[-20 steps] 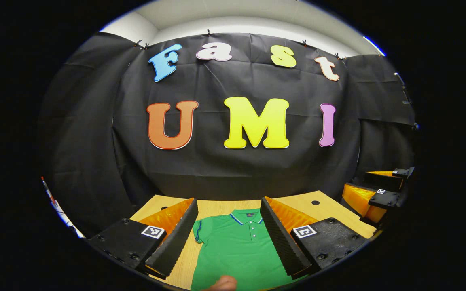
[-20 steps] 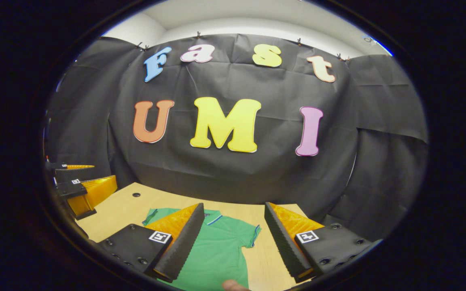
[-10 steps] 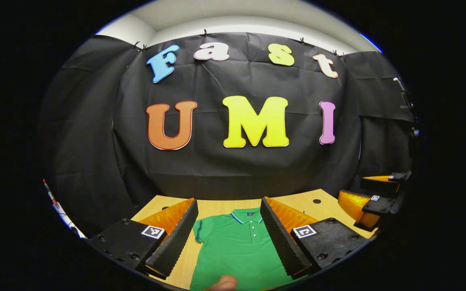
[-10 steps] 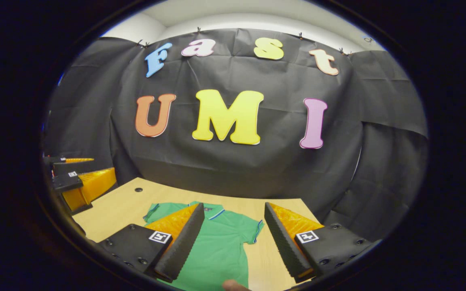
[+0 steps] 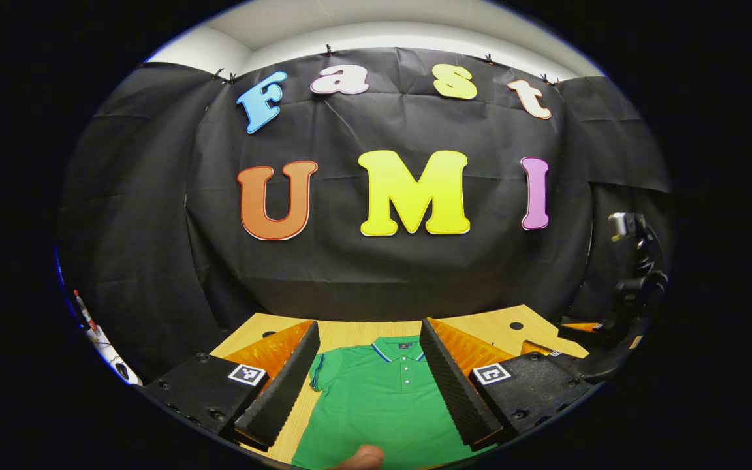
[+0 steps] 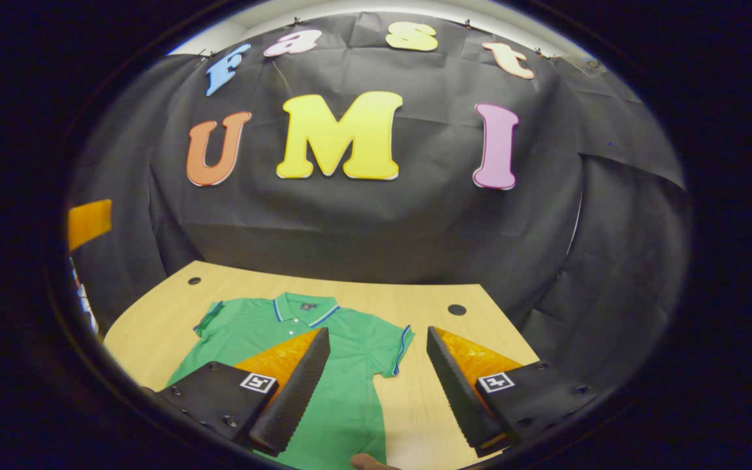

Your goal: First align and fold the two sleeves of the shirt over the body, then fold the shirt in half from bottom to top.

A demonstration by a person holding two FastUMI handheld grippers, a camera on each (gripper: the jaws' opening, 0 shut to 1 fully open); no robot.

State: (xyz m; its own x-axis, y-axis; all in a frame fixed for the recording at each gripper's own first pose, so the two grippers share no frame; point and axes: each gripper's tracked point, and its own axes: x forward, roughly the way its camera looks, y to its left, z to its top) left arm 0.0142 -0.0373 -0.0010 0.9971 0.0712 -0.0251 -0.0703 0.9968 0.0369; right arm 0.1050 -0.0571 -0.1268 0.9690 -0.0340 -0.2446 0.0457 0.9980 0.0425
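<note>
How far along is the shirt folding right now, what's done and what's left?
Nothing looks folded: the green shirt lies flat on the table, both short sleeves spread out, collar at the far end. In hand: the left gripper and right gripper are open above it, gripping nothing. Left: both sleeve folds, then the bottom-to-top fold.

A green polo shirt (image 5: 382, 398) lies flat and unfolded, collar away, between the left jaws; its blue-trimmed sleeve (image 6: 394, 346) spreads between the right jaws.
</note>
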